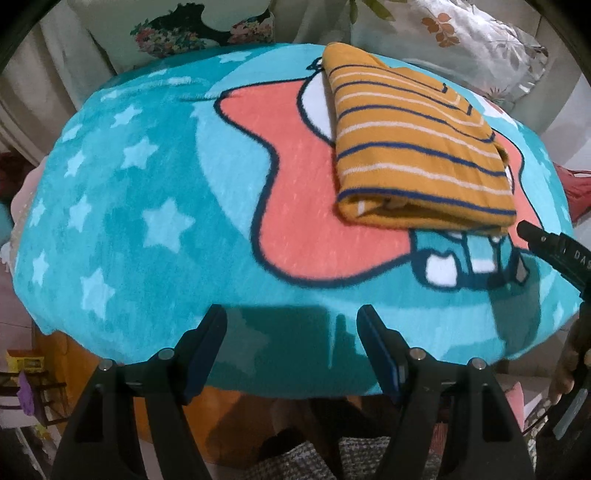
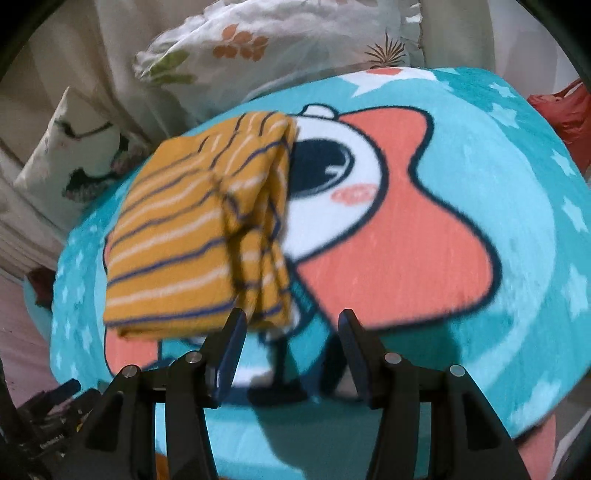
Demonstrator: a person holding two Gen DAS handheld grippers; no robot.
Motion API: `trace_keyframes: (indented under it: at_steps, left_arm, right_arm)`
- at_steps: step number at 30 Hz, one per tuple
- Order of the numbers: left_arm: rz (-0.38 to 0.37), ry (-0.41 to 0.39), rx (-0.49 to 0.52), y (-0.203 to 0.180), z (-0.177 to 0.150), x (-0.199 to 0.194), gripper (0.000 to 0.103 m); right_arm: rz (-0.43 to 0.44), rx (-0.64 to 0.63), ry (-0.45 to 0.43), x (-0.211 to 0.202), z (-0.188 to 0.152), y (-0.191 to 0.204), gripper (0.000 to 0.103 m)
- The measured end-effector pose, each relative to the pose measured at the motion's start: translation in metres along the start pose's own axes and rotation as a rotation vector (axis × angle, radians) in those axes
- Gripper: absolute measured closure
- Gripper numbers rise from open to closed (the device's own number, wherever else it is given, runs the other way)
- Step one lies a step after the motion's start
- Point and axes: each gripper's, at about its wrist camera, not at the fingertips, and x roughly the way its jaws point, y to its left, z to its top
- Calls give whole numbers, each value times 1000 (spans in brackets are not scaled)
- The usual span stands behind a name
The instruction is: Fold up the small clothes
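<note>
A small mustard garment (image 1: 413, 147) with navy and white stripes lies folded into a thick rectangle on a teal cartoon blanket (image 1: 147, 221). My left gripper (image 1: 291, 321) stands open over the blanket's near edge, well short of the garment, with nothing between its fingers. In the right wrist view the same folded garment (image 2: 177, 243) lies left of centre, blurred. My right gripper (image 2: 291, 321) is open just off the garment's near right corner, which shows beside the left finger (image 2: 232, 332) with no pad pressing on it. One black finger (image 1: 535, 236) of the right gripper reaches in by that corner.
Floral pillows (image 1: 207, 33) (image 2: 258, 44) and pale bedding lie behind the blanket (image 2: 480, 206). A red item (image 2: 569, 114) sits off its right side. Below the blanket's near edge are an orange surface (image 1: 221, 413) and a patterned mat. Dark gear (image 2: 48, 410) shows at lower left.
</note>
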Motion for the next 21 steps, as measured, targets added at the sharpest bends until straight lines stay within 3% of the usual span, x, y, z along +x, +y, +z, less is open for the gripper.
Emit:
trace_keyframes:
  at_steps: [9, 21]
  left_arm:
    - [-19, -7, 28, 26, -40, -16, 31]
    - [-29, -59, 91, 42, -81, -43, 31]
  right_arm:
    - [-48, -58, 24, -14, -54, 40, 42]
    - [-112, -50, 32, -33, -122, 60, 40]
